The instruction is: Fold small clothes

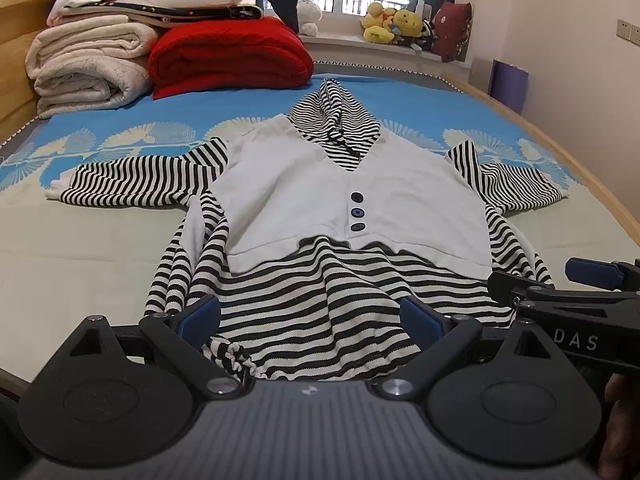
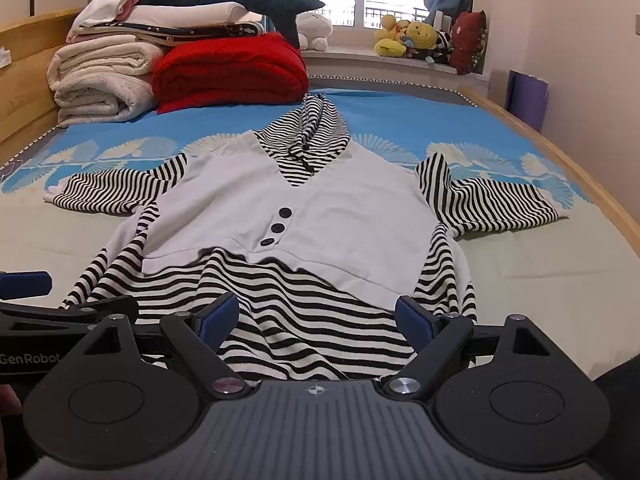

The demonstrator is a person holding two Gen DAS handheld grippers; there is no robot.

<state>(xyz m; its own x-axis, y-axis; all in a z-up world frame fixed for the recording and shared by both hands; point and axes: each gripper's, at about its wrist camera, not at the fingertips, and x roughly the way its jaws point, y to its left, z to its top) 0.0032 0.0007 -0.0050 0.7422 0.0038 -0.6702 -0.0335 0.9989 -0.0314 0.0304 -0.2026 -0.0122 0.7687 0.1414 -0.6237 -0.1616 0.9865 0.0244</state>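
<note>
Hoodie point(image 1: 352, 200): flat on bed point(image 1: 80, 248), hood far, hem nearest
Left tool point(image 1: 310, 318): wide open, empty, over hem's left part
Right tool point(image 2: 316, 318): wide open, empty, over hem's right
Axis: runs straight ahead

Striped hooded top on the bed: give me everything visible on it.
The striped hooded top lies face up, spread flat on the bed, hood pointing toward the window. It looks like soft knit: black-and-white striped hood, short sleeves and lower skirt part, with a plain white vest-like front panel carrying three dark buttons. Sleeves are spread out sideways. The hem nearest the cameras is rumpled. Both tongs hover open over the hem; contact cannot be judged.
</note>
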